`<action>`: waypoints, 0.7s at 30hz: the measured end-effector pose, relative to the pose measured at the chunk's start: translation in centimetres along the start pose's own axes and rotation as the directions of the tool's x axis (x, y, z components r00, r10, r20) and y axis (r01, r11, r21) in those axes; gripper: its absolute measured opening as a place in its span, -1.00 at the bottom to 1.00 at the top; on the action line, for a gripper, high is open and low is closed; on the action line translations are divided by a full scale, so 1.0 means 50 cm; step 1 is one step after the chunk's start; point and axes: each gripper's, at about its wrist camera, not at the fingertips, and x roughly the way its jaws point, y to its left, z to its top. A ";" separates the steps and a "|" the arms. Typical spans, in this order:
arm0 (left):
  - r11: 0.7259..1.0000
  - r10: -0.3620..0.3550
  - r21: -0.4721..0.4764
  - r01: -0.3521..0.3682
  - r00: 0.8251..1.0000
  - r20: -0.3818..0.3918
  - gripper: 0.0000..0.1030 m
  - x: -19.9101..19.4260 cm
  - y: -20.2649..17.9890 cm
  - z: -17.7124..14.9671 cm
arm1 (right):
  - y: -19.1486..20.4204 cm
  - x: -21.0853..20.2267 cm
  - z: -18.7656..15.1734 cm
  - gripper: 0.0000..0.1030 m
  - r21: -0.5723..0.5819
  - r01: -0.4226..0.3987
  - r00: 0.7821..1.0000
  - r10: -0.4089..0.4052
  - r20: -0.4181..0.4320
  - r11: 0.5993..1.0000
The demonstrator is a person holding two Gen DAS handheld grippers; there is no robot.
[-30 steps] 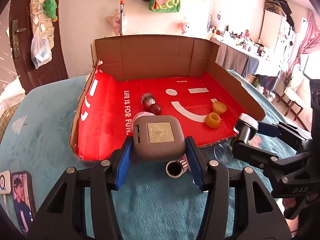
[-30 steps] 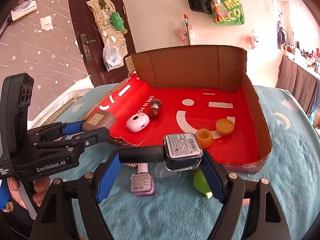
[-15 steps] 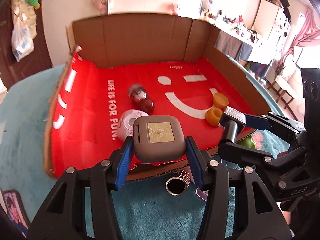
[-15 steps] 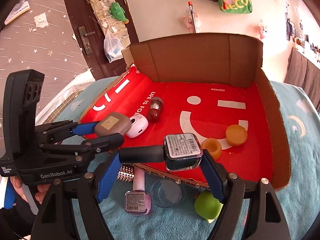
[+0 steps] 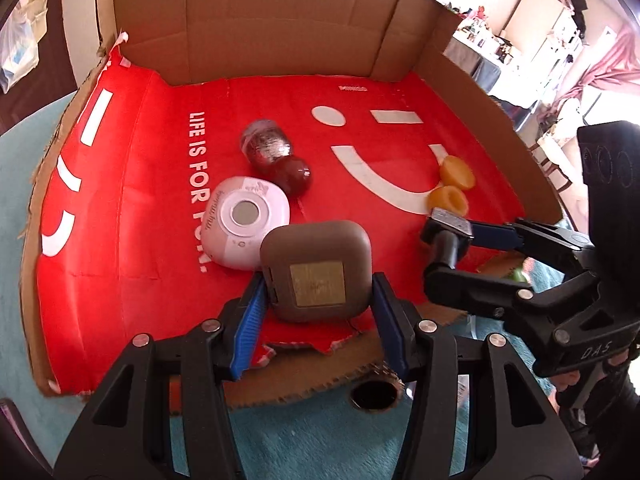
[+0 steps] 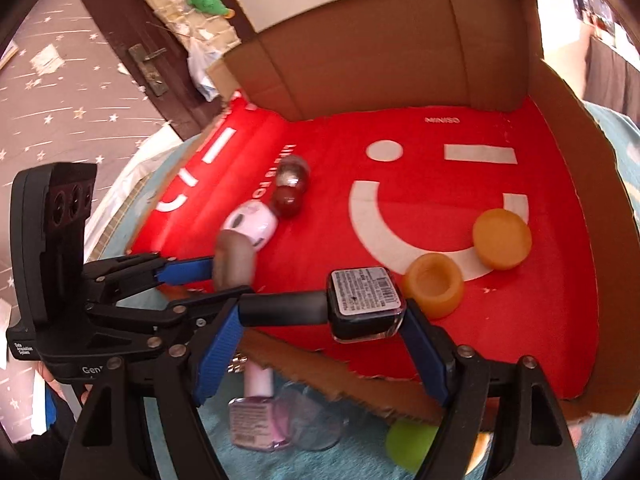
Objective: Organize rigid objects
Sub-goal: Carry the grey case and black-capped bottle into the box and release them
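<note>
Box edges: cardboard box (image 5: 280, 24) has a torn low near edge, taller walls far and right.
Open room: bare red floor far right.
Inside, counted: two orange caps (image 6: 502, 238), one white case (image 5: 244, 222), one dark red bottle (image 5: 276, 160).
Left tongs (image 5: 318, 302): pinching grey case (image 5: 316, 270) over the near edge.
Right tongs (image 6: 320, 330): pinching black bottle (image 6: 362, 302) just inside the near edge.

Both hand-held grippers have come forward and tipped downward over the torn front edge of the shallow cardboard tray with the red printed floor (image 5: 120, 288). The left gripper (image 5: 318, 306), with the rounded grey-brown square case (image 5: 316, 270) clamped in it, now hangs above the red floor just beside the white round gadget (image 5: 244, 222), where a second ago it was over the teal cloth. The right gripper (image 6: 320, 346), with the dark nail-polish bottle with a black cap (image 6: 362, 302) pinched between its pads, now sits over the tray's front edge next to the orange cup-shaped piece (image 6: 434, 290).
</note>
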 end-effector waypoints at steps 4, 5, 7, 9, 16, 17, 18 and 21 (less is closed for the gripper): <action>0.998 0.056 0.001 -0.056 0.998 0.020 -0.05 0.011 0.006 0.010 | -0.007 0.002 0.006 0.55 -0.019 0.063 0.998 -0.062 0.019 0.998; 0.996 0.084 0.003 -0.084 0.996 0.029 -0.05 0.018 0.005 0.015 | -0.008 0.001 0.008 0.55 -0.026 0.086 0.996 -0.085 0.028 0.996; 0.992 0.125 0.006 -0.125 0.991 0.045 -0.05 0.025 0.007 0.021 | -0.012 0.003 0.012 0.55 -0.035 0.123 0.992 -0.121 0.042 0.992; 0.987 0.159 0.010 -0.160 0.986 0.058 -0.05 0.031 0.006 0.026 | -0.017 0.007 0.016 0.55 -0.038 0.156 0.987 -0.154 0.054 0.987; 0.977 0.213 -0.008 -0.213 0.974 0.073 -0.05 0.041 0.017 0.046 | -0.019 0.021 0.030 0.55 -0.065 0.241 0.968 -0.236 0.082 0.968; 0.976 0.217 -0.008 -0.217 0.973 0.074 -0.05 0.042 0.016 0.047 | -0.018 0.022 0.031 0.55 -0.070 0.249 0.966 -0.243 0.084 0.966; 0.974 0.224 -0.007 -0.224 0.972 0.076 -0.05 0.044 0.015 0.048 | -0.016 0.023 0.032 0.55 -0.074 0.254 0.965 -0.248 0.085 0.964; 0.971 0.238 0.000 -0.239 0.968 0.082 -0.05 0.045 0.011 0.048 | -0.012 0.026 0.033 0.55 -0.088 0.273 0.961 -0.266 0.080 0.958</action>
